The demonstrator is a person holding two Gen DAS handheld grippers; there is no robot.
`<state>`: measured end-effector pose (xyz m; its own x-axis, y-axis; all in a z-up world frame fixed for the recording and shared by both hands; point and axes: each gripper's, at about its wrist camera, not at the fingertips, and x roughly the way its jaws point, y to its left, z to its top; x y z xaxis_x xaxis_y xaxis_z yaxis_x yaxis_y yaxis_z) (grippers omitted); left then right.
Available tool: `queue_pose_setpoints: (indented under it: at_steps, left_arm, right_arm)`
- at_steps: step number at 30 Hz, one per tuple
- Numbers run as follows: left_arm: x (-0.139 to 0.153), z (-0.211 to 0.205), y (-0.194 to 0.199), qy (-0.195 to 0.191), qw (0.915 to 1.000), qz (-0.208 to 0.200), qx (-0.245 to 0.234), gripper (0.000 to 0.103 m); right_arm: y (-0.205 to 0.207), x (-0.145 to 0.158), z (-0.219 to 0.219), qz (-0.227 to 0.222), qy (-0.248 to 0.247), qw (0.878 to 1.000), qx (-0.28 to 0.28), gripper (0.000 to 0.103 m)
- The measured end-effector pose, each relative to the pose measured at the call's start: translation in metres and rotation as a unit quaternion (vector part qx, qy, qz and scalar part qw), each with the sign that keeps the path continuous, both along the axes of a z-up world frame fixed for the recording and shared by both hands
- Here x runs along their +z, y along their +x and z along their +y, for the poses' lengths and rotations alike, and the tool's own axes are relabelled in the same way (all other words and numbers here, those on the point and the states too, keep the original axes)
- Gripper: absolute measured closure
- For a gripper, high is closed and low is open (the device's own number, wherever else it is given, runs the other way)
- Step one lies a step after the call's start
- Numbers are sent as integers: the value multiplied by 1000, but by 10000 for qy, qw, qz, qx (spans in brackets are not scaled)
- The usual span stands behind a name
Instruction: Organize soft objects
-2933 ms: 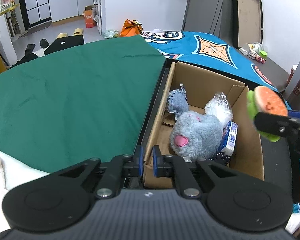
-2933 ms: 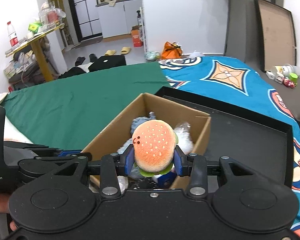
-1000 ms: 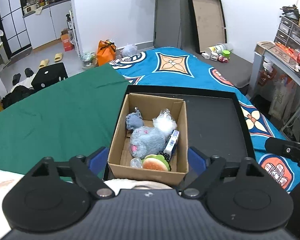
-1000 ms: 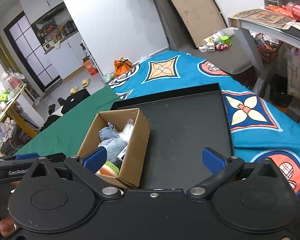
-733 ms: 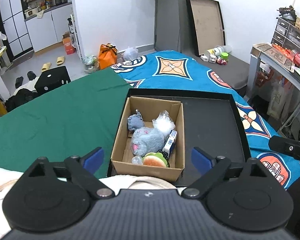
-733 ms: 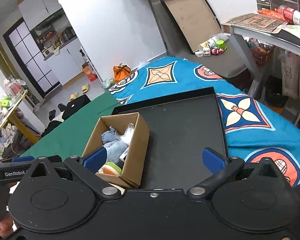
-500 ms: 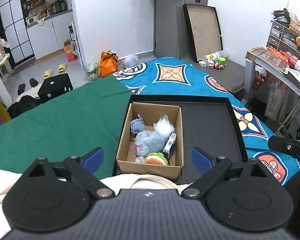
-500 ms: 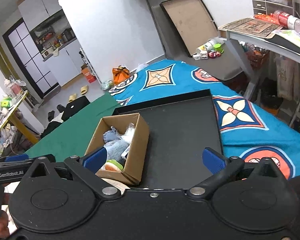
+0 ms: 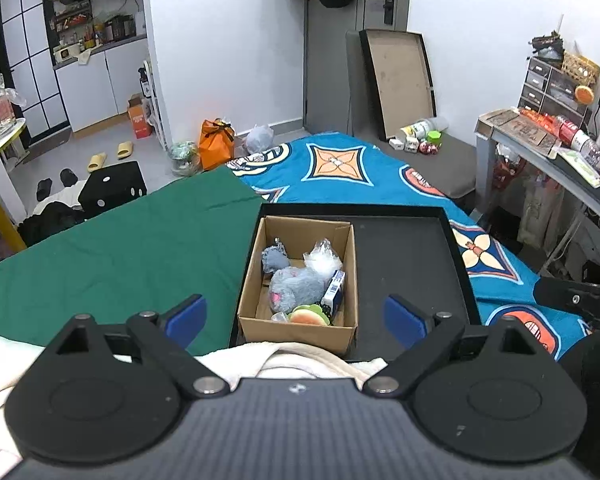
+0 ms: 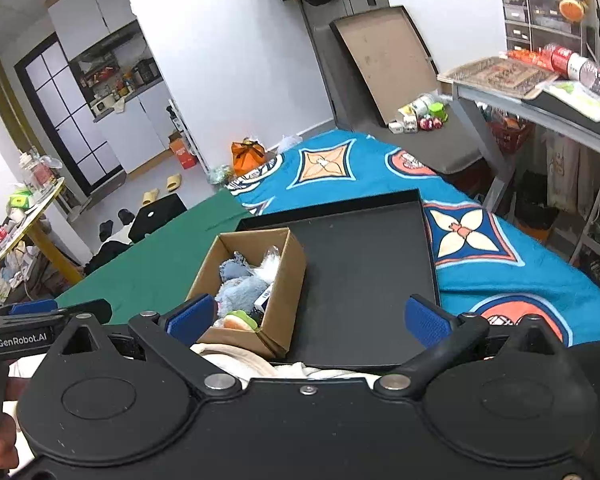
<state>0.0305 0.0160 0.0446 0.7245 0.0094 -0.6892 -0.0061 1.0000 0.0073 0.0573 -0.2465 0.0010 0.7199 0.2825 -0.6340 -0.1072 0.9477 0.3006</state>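
since the cardboard box (image 9: 298,280) on the black tray (image 9: 411,264) gathers the grey plush (image 9: 296,286) and burger toy (image 9: 309,315), the left gripper (image 9: 296,316) hangs spread and empty. from the right wrist, the right gripper (image 10: 305,318) likewise gapes wide, touching nothing above the box.
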Motion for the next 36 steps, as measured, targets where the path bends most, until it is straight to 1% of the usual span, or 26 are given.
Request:
queue_pose_setpoints:
  at_steps: [5, 9, 12, 21, 36]
  left_arm:
    - [11, 1, -10, 27, 9999, -168, 28, 8]
    - [18, 0, -19, 37, 9996, -288, 51, 8]
    - [22, -2, -26, 93, 9992, -374, 40, 8]
    - [21, -5, -42, 81, 9988, -477, -9, 7]
    - [21, -9, -52, 128, 9984, -558, 4, 7]
  right_arm:
    - [-11, 11, -1, -105, -34, 9999, -9, 0]
    - [-21, 20, -1, -223, -210, 9995, -77, 0]
    - [-28, 24, -4, -288, -199, 9994, -78, 0]
    - [-38, 25, -2, -349, -329, 9988, -35, 0]
    - [-47, 22, -6, -386, -354, 9986, -45, 0]
